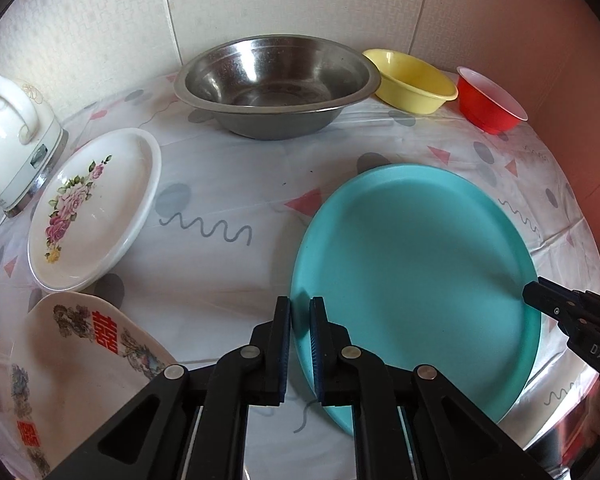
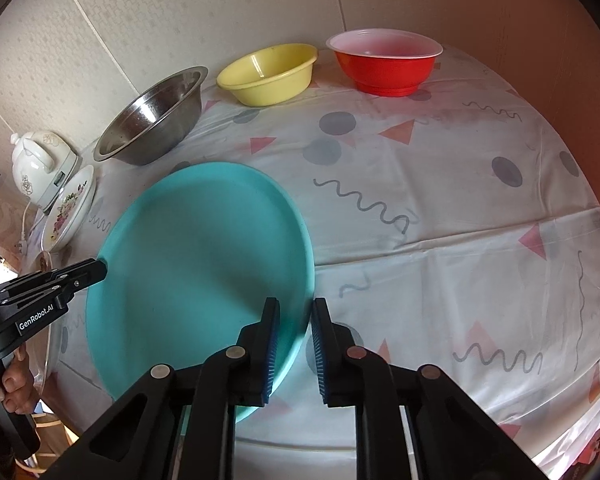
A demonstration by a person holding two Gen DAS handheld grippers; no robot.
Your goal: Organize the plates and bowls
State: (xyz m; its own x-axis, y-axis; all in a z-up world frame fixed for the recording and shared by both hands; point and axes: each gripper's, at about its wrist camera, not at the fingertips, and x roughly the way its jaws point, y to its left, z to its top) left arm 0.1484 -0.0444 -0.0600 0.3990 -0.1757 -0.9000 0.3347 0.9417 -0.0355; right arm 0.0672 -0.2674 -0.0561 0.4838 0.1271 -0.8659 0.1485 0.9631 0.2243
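Gripping: your left gripper (image 1: 300, 322) and right gripper (image 2: 296, 322) each clamp opposite rims of the teal plate (image 1: 412, 272).
Plate: mid-table, tilted.
Room: open tablecloth (image 2: 440, 216) rightward.
Edges: steel bowl (image 1: 274, 80), floral plate (image 1: 96, 208) nearby.

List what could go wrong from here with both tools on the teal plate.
1. The left tool and the right tool each pinch only the thin rim of the teal plate, so it may slip out once lifted.
2. The grips sit on opposite edges; uneven lifting could tilt or twist it free.
3. Carried leftward, it might knock the floral plate lying close by.
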